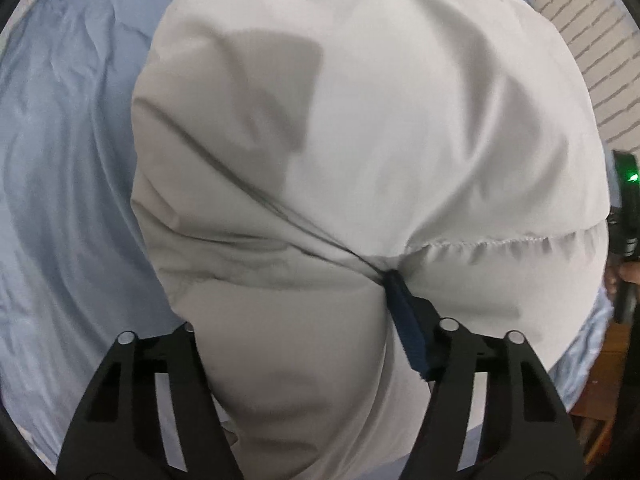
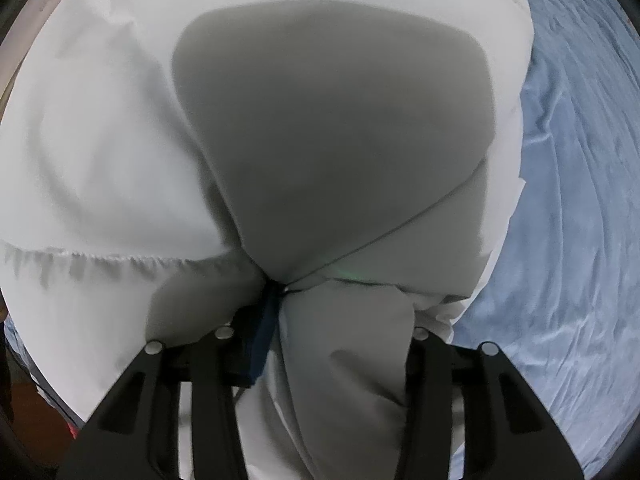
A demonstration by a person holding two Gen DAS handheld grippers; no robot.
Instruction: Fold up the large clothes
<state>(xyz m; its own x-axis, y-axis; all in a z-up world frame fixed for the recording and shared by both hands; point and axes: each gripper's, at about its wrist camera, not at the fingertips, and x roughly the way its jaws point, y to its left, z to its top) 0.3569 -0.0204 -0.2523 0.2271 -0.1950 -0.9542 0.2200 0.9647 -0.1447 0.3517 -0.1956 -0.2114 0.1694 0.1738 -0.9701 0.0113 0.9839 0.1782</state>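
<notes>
A large white padded garment (image 1: 400,120) fills the left wrist view, spread over a blue bedsheet (image 1: 60,160). My left gripper (image 1: 292,308) is shut on a thick fold of it. Its blue pad (image 1: 404,320) digs into the fabric where creases and a stitched seam (image 1: 480,244) meet. The opposite fingertip is buried under cloth. In the right wrist view the same garment (image 2: 100,140) bulges upward with a shaded fold (image 2: 340,120) in the middle. My right gripper (image 2: 344,308) is shut on a bunch of it, the blue pad (image 2: 264,332) pressed against the gathered cloth.
The blue sheet (image 2: 568,240) covers the bed on the right of the right wrist view. A white brick wall (image 1: 592,40) stands behind. The other gripper's black body with a green light (image 1: 630,200) and a hand (image 1: 616,276) show at the right edge. Wooden floor (image 1: 604,364) lies past the bed's edge.
</notes>
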